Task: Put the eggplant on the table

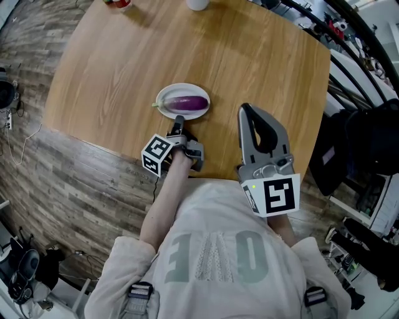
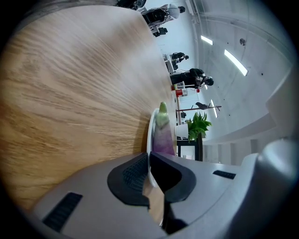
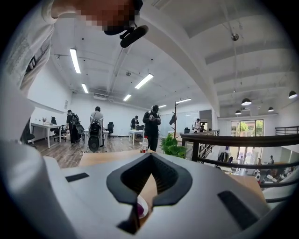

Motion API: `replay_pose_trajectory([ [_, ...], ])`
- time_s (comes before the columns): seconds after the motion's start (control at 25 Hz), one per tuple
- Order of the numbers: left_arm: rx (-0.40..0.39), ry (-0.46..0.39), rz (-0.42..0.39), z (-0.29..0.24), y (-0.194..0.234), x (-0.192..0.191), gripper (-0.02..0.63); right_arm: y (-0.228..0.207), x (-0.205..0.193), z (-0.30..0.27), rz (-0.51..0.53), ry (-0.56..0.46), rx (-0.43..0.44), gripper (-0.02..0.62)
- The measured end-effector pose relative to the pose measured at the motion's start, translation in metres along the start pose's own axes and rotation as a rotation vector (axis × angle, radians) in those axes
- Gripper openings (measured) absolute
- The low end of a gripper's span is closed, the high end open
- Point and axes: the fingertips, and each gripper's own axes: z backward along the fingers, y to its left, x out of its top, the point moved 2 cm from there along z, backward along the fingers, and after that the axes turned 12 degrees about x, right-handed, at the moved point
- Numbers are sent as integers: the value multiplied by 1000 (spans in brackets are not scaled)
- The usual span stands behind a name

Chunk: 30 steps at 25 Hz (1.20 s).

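A purple eggplant (image 1: 185, 103) with a green stem lies on a small white plate (image 1: 163, 99) on the wooden table (image 1: 124, 68), near its front edge. My left gripper (image 1: 179, 120) reaches the plate's near rim. In the left gripper view its jaws (image 2: 148, 156) are shut on the thin white plate rim (image 2: 150, 135), with the eggplant (image 2: 163, 135) just beyond. My right gripper (image 1: 245, 109) hovers over the table to the right of the plate, shut with nothing between its tips (image 3: 149, 155). A bit of the eggplant (image 3: 140, 210) shows through below its jaws.
A white cup (image 1: 197, 4) and a red object (image 1: 117, 3) stand at the table's far edge. A dark railing (image 1: 349, 43) and a black bag (image 1: 368, 143) are to the right. People and a green plant (image 3: 172, 147) are far across the room.
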Motion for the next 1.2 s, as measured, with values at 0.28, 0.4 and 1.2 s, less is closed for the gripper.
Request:
replay_pose_trajectory([
  [0.28,33,7,21,1,0,-3,20,6,0,0,15,1,6,18],
  [0.4,56,14,23,3,1,-4,23,8,2,-2,26,0,8,18],
  [1.2,-312,-855,-1083,155,-201,37,313,-6,13,11,-65,-90,-52,18],
])
